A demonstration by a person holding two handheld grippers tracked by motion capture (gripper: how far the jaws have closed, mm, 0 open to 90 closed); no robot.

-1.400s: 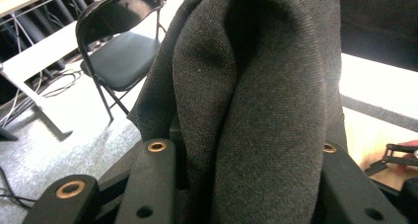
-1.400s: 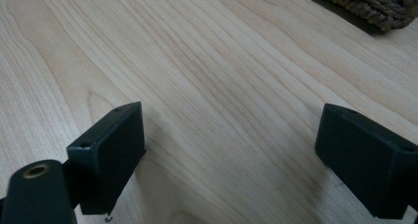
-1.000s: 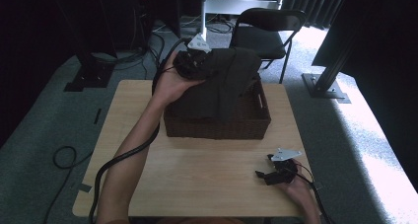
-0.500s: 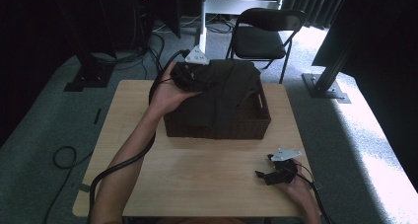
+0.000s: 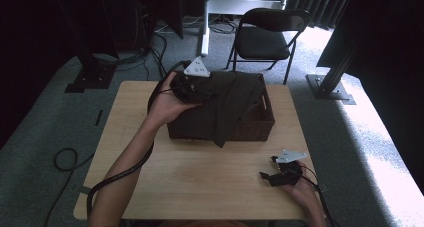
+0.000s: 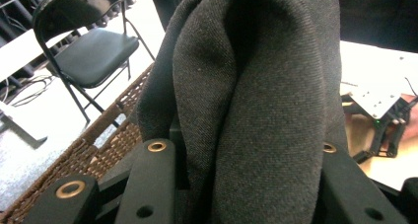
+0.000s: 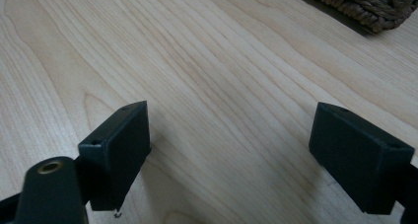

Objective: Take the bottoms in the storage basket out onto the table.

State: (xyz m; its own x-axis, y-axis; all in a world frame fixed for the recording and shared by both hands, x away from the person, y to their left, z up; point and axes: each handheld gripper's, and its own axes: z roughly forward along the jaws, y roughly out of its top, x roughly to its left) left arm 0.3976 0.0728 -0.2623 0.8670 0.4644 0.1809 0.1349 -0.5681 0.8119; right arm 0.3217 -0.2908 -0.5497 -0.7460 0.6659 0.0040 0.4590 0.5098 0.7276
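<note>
A dark grey cloth (image 5: 227,104) is lifted out of the brown wicker basket (image 5: 257,124) and drapes over its front wall. My left gripper (image 5: 192,84) holds the cloth at the basket's left rear corner. In the left gripper view the cloth (image 6: 261,100) hangs bunched between the two jaws, which are shut on it. My right gripper (image 5: 272,176) rests low over the table's front right part, jaws wide apart. In the right gripper view its gap (image 7: 229,150) frames bare wood, nothing between the fingertips (image 7: 123,145).
The light wooden table (image 5: 200,182) carries the basket at its back middle; the basket's corner (image 7: 367,4) lies ahead of the right gripper. A black folding chair (image 5: 262,37) stands behind the table. Cables (image 5: 65,159) trail on the grey floor at left.
My left gripper has pulled the cloth leftward and toward the table's front, so the cloth now hangs over the basket's front wall. The right gripper has stayed still.
</note>
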